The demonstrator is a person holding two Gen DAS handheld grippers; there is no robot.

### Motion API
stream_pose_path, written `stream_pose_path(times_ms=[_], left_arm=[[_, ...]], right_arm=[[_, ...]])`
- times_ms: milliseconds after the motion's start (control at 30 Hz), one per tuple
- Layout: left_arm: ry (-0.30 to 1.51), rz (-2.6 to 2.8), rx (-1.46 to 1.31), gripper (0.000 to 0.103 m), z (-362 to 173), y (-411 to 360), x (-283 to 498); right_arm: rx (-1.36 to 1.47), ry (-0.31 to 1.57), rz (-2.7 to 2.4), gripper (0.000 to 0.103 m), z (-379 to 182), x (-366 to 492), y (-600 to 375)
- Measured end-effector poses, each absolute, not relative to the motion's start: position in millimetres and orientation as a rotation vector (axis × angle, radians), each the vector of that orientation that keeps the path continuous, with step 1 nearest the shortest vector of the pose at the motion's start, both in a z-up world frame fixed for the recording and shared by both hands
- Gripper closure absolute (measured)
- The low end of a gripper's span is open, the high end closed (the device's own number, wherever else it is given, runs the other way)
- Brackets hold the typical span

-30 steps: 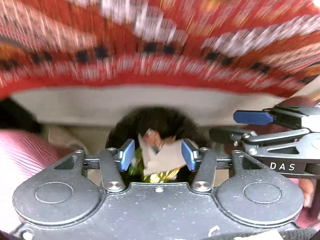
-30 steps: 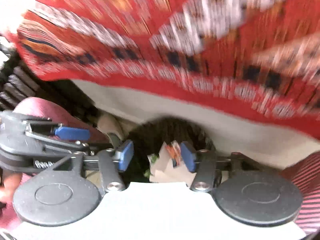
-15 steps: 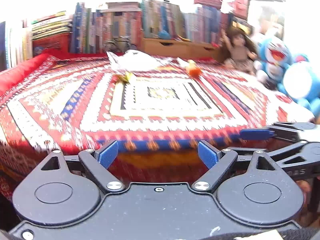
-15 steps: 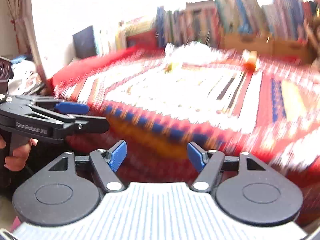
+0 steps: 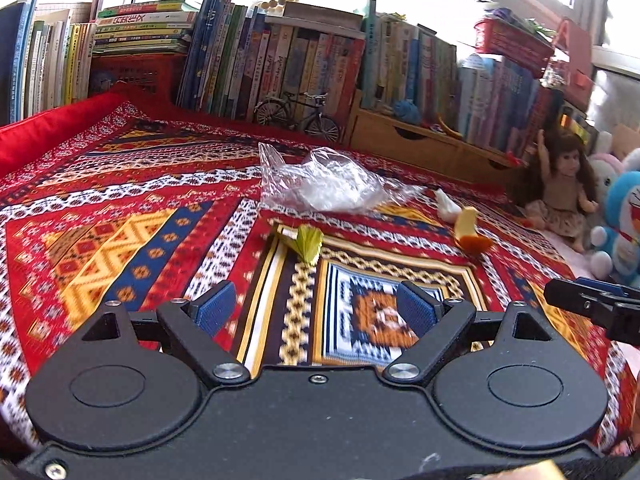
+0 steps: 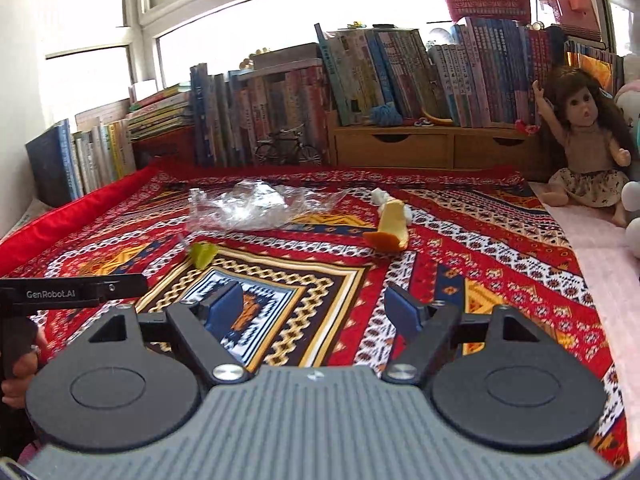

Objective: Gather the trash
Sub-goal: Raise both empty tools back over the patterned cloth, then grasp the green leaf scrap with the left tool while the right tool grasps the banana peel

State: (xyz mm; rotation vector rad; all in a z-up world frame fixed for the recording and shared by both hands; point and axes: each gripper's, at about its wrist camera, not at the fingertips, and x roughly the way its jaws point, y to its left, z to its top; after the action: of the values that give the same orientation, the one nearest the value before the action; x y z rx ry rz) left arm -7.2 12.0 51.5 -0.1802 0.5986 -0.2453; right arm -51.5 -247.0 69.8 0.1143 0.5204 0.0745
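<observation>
Both hand-held grippers, left (image 5: 316, 308) and right (image 6: 316, 312), rose from the bin, jaws opening, empty.

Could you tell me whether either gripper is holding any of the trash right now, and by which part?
Nothing is held: the left gripper and the right gripper are both open and empty.

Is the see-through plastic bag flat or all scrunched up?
Scrunched up. The bag sits in a crinkled, puffy heap on the patterned cloth, with creases and raised folds catching the light.
</observation>
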Motion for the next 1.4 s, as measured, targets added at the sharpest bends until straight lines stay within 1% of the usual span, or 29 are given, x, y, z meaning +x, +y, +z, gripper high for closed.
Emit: stream_pose_path(times_ms=[200, 300, 433, 500, 600, 633, 667, 700, 733, 767, 800, 833, 867, 967, 1167, 1400], left_arm=[[0.598, -0.262, -0.275, 0.017, 28, 3, 39], [0.628, -0.198, -0.268, 0.017, 19, -3, 60], [0.659, -0.153, -0.261, 0.018, 8, -8, 79], [0.656, -0.144, -0.229, 0.019, 5, -12, 83], [0.644, -0.14, -0.17, 0.027, 3, -19, 85], [0.641, -0.142, -0.159, 0.034, 2, -21, 85], [0.64, -0.142, -0.151, 0.045, 2, -23, 85], [0.64, -0.142, -0.143, 0.052, 3, -25, 86], [0.642, -0.149, -0.137, 0.07, 3, -26, 86], [0.645, -0.155, -0.133, 0.085, 3, -26, 87], [0.647, -0.163, -0.13, 0.088, 3, -26, 87], [0.644, -0.166, -0.127, 0.091, 4, -26, 86], [0.638, -0.171, -0.12, 0.094, 5, -25, 84], [0.616, -0.19, -0.092, 0.095, 8, -26, 75], [0.591, -0.244, -0.084, 0.095, 19, -24, 46], [0.619, -0.342, -0.117, 0.094, 31, -16, 3]], right_arm=[[0.109, 0.636, 0.027, 0.016, 50, 11, -263], [0.106, 0.663, -0.006, 0.016, 39, 32, -269], [0.176, 0.684, -0.043, 0.016, 28, 59, -282], [0.217, 0.687, -0.052, 0.016, 23, 72, -288], [0.218, 0.692, -0.076, 0.016, 18, 89, -291], [0.215, 0.698, -0.087, 0.016, 17, 95, -291], [0.213, 0.701, -0.092, 0.016, 15, 99, -291], [0.21, 0.702, -0.099, 0.016, 14, 103, -290], [0.206, 0.705, -0.105, 0.018, 13, 106, -290], [0.201, 0.709, -0.108, 0.028, 11, 109, -289], [0.204, 0.714, -0.108, 0.034, 10, 111, -289], [0.213, 0.72, -0.102, 0.052, 9, 111, -289], [0.219, 0.715, -0.103, 0.054, 9, 110, -289], [0.213, 0.687, -0.082, 0.062, 11, 101, -287], [0.222, 0.653, -0.03, 0.065, 22, 69, -287], [0.212, 0.618, 0.088, 0.066, 39, 16, -268]])
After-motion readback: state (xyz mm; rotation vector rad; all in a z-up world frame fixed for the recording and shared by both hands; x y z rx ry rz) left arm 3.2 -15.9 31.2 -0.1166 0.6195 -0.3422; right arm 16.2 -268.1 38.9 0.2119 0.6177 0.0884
